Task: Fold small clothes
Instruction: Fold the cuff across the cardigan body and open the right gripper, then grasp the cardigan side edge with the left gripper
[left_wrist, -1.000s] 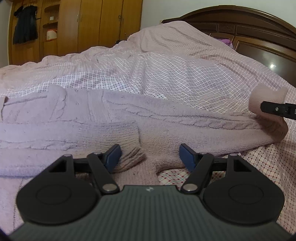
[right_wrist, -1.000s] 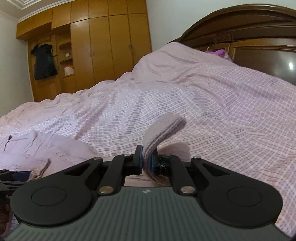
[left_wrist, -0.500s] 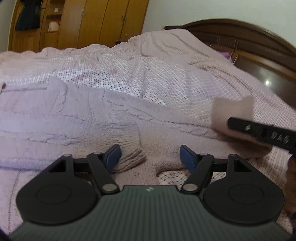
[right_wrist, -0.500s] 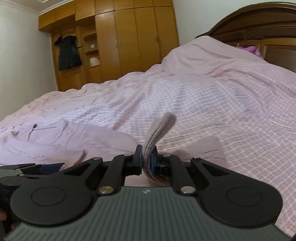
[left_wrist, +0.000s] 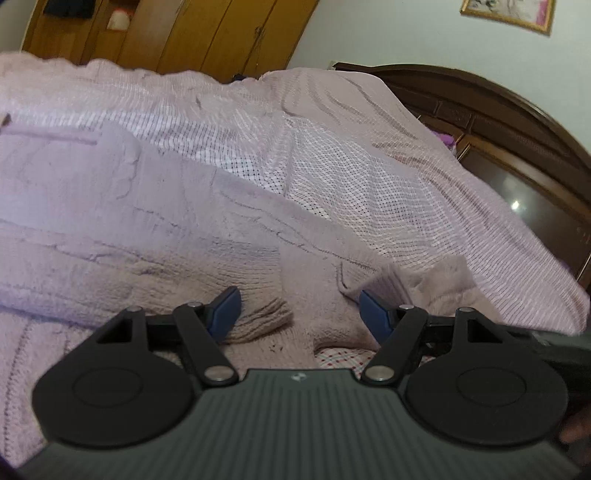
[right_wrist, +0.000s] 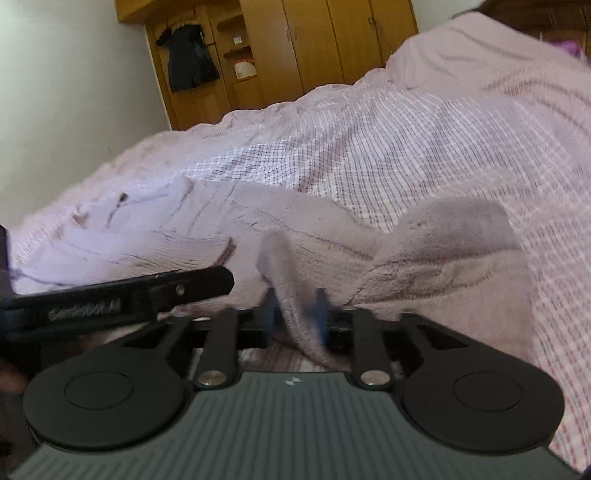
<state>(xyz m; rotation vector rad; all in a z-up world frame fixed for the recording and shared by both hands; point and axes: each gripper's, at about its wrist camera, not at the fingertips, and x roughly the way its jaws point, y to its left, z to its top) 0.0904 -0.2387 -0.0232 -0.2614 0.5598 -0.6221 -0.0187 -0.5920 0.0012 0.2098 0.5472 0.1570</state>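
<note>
Left wrist view: a pale lilac cable-knit sweater (left_wrist: 155, 236) lies spread flat across the bed (left_wrist: 388, 177), thick and fuzzy, with raised rope-like ridges running along its length. One ribbed cuff (left_wrist: 258, 317) rests folded over the body near the bed's near edge. The left gripper (left_wrist: 297, 312) hangs just above the knit with its blue-padded fingers (left_wrist: 225, 310) spread wide, released, nothing pinched between them. The bed cover is a thin, wrinkled cloth in a fine pink check, rising in a soft hump toward the dark, carved wooden headboard (left_wrist: 509, 122). Behind stand honey-coloured wooden wardrobe doors (left_wrist: 221, 33), and a framed picture (left_wrist: 508, 11) hangs on the pale wall.

Right wrist view: the sweater's sleeve (right_wrist: 291, 291) stands up in a limp, curled strip between the fingers of the right gripper (right_wrist: 295, 310), whose jaws are opening; the blue pads are blurred, the knit between them but no longer squeezed. Beside it the sleeve bunches into a rounded fold (right_wrist: 454, 236) by the bed's right edge. The left gripper's black finger (right_wrist: 147, 291) crosses low at the left. A dark garment (right_wrist: 188, 59) hangs on the wardrobe.
</note>
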